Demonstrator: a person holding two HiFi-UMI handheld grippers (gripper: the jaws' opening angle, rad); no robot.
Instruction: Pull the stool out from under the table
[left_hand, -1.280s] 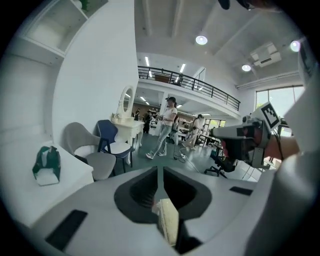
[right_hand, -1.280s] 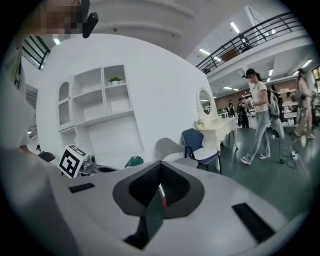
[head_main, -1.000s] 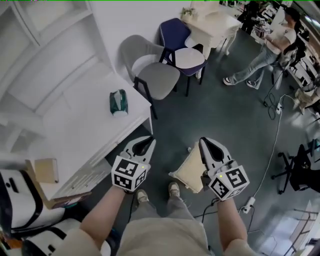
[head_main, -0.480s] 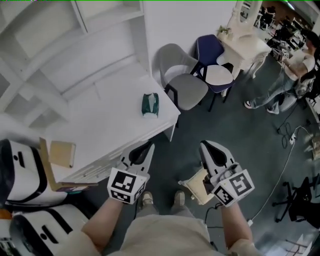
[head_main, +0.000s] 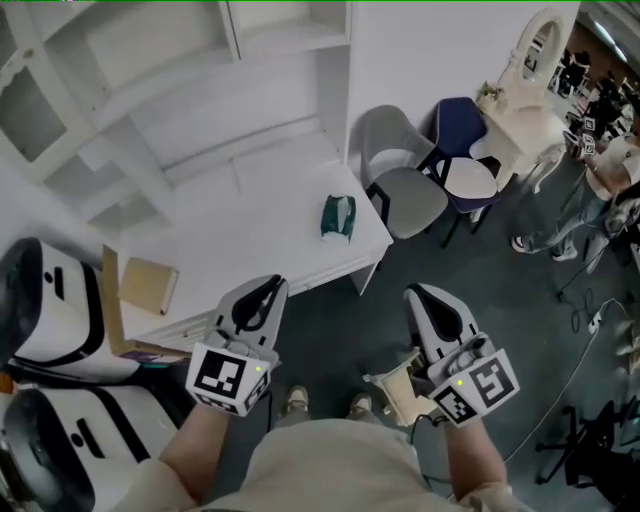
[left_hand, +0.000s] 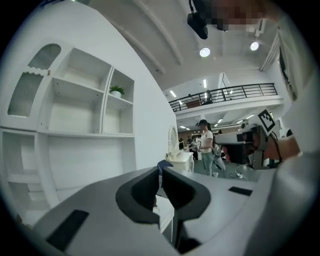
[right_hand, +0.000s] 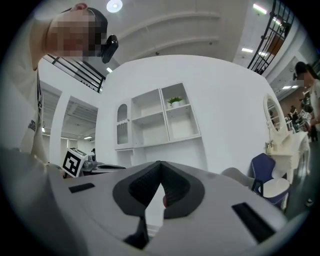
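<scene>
A small cream stool (head_main: 398, 392) stands on the dark floor by my feet, out from under the white table (head_main: 240, 240); my right gripper hides part of it. My left gripper (head_main: 267, 286) is shut and empty, raised over the table's near edge. Beside it, my right gripper (head_main: 420, 293) is also shut and empty, above the stool and not touching it. In the left gripper view the shut jaws (left_hand: 160, 172) point level towards the room. The right gripper view has its shut jaws (right_hand: 159, 164) pointing at the white shelves.
A teal tissue pack (head_main: 337, 216) and a tan box (head_main: 148, 285) lie on the table. A grey chair (head_main: 405, 186), a blue chair (head_main: 462, 125) and a white dressing table (head_main: 528, 125) stand beyond it. White-and-black machines (head_main: 50, 310) stand at the left. A person (head_main: 600, 185) walks at the right.
Both grippers have lifted and tipped up towards level, still shut. The head view has swung left, so the table fills more of it and the stool shows lower, by my feet.
</scene>
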